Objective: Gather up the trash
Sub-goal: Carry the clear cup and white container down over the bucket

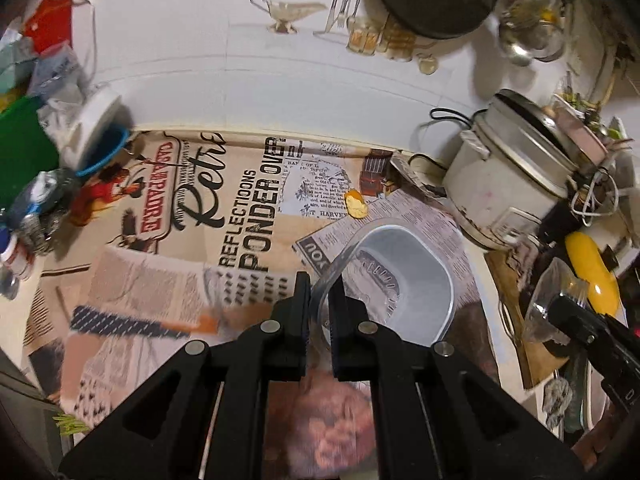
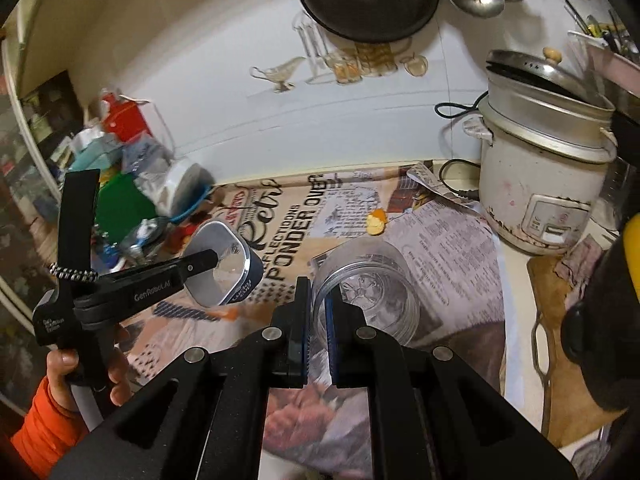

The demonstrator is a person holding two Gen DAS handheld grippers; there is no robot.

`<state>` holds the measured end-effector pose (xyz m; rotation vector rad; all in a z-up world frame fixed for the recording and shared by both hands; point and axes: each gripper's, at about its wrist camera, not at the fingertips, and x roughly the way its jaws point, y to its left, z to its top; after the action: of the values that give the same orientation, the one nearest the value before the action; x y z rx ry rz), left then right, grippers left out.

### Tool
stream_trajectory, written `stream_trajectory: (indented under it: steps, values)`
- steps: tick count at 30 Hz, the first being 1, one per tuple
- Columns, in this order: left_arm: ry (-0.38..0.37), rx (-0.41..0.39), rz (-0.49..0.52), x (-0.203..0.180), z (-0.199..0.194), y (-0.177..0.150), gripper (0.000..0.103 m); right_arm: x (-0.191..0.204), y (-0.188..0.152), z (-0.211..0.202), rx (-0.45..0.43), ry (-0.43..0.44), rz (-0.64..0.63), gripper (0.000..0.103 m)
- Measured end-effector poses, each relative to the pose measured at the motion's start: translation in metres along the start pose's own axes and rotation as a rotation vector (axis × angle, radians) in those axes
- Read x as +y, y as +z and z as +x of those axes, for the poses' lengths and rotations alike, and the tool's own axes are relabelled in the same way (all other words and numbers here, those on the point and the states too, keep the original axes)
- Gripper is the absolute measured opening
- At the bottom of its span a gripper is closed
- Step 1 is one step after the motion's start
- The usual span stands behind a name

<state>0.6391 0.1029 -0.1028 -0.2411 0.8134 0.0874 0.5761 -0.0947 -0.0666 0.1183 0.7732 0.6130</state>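
Left wrist view: newspaper-covered counter (image 1: 248, 216), both tools clenched on clear plastic containers.

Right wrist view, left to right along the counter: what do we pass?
Green container → square plastic tub held by the left gripper → clear round cup gripped by the right gripper → orange scrap → rice cooker.

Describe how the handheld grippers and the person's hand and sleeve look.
Both grippers, left gripper and right gripper, are matte black with silver pivot rivets; the right gripper's pads are blue. The left gripper's body bears white "GenRobot.AI" lettering and a black-and-white braided cord. The bare hand wears an orange sleeve.
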Motion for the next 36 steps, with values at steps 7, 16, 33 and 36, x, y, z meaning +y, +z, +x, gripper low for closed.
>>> stream_trajectory:
  steps: [7,16,33,36]
  values:
    - [-0.022,-0.030,0.070,0.006,-0.054,-0.051,0.007,0.035,-0.042,-0.037,-0.034,-0.017,0.015,0.007]
    - [-0.061,0.021,0.106,0.041,-0.117,-0.157,0.007,0.093,-0.128,-0.069,-0.023,-0.078,0.080,0.007]
    - [-0.005,0.258,0.128,0.052,-0.112,-0.292,0.007,0.122,-0.233,-0.073,0.139,-0.083,0.109,0.007]
    - [0.031,0.291,0.131,0.047,-0.090,-0.311,0.007,0.106,-0.248,-0.051,0.189,-0.080,0.098,0.007]
